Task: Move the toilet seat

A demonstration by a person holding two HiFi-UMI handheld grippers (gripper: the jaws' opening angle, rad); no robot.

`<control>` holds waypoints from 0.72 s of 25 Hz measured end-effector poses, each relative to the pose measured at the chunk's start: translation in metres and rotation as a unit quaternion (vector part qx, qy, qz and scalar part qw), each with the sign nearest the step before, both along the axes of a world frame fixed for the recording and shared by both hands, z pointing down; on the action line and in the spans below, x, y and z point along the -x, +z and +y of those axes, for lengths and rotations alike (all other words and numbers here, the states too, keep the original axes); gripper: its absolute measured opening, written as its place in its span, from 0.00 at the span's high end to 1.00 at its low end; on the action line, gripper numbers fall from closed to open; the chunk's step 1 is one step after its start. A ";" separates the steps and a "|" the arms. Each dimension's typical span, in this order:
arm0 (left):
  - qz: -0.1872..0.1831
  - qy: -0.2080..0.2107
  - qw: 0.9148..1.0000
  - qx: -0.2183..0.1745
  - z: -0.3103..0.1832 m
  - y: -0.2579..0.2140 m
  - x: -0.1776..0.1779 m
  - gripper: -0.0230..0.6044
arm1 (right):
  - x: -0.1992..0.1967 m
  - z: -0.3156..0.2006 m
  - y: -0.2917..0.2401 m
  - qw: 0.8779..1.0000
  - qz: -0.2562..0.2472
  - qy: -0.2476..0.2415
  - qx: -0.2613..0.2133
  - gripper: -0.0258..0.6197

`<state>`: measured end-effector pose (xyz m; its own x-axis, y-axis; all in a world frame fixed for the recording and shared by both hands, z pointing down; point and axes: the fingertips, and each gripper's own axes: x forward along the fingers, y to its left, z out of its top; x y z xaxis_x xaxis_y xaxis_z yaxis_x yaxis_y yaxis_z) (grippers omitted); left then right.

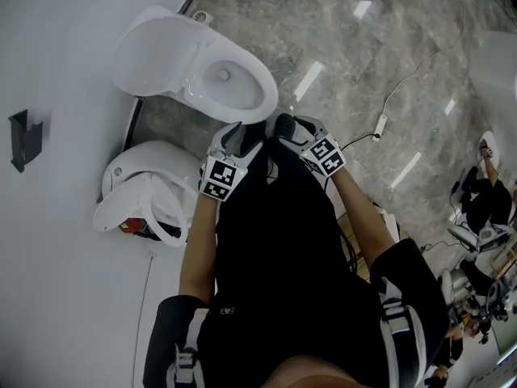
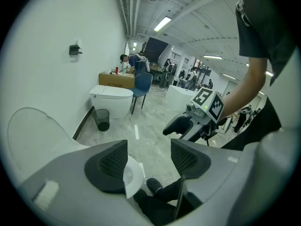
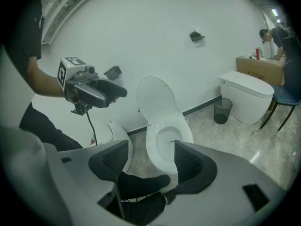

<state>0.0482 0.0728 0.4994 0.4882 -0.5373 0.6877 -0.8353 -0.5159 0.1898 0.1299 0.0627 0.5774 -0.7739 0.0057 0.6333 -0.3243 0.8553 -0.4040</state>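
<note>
We hold the left gripper (image 1: 235, 134) and the right gripper (image 1: 284, 124) near the front of the toilet bowl (image 1: 260, 95). Both have their jaws spread, with nothing between them. The toilet seat (image 3: 156, 100) stands raised against the wall (image 3: 141, 36).

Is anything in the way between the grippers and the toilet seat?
Nothing visible does. The left gripper and right gripper, both open and empty, hang near the front edge of the toilet seat, with only air between.

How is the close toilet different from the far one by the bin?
The close toilet has its lid up, so its bowl shows; the far toilet by the bin has its lid down. The close toilet looks rounded; the far toilet looks boxy. Both are white.
</note>
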 end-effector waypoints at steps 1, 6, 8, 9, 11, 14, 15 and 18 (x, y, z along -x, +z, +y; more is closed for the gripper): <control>0.002 0.004 1.000 -0.001 -0.001 0.005 0.001 0.51 | -0.001 0.002 0.007 1.000 0.008 -0.001 0.001 0.49; 0.027 0.014 1.000 0.006 -0.003 0.030 0.010 0.51 | 0.002 0.007 0.022 0.999 0.028 0.024 -0.001 0.49; 0.038 0.013 0.999 0.011 -0.002 0.039 0.014 0.51 | 0.006 0.009 0.025 0.999 0.026 0.045 -0.002 0.49; 0.043 0.014 0.999 0.015 -0.001 0.044 0.017 0.51 | 0.008 0.010 0.028 0.998 0.026 0.055 -0.001 0.49; 0.047 0.022 0.998 0.023 0.002 0.057 0.020 0.51 | 0.011 0.012 0.036 0.997 0.029 0.072 0.001 0.49; 0.050 0.043 0.997 0.035 0.005 0.075 0.022 0.51 | 0.013 0.011 0.048 0.995 0.036 0.095 0.005 0.49; 0.053 0.047 0.997 0.039 0.005 0.081 0.022 0.51 | 0.014 0.010 0.052 0.994 0.036 0.101 0.005 0.49; 0.058 0.055 0.996 0.049 0.001 0.100 0.022 0.51 | 0.019 0.004 0.062 0.993 0.033 0.111 0.003 0.49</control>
<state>0.0263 0.0733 0.5996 0.6191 -0.4088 0.6705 -0.7445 -0.5771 0.3356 0.1108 0.0668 0.6391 -0.7129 -0.1569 0.6835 -0.5308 0.7578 -0.3796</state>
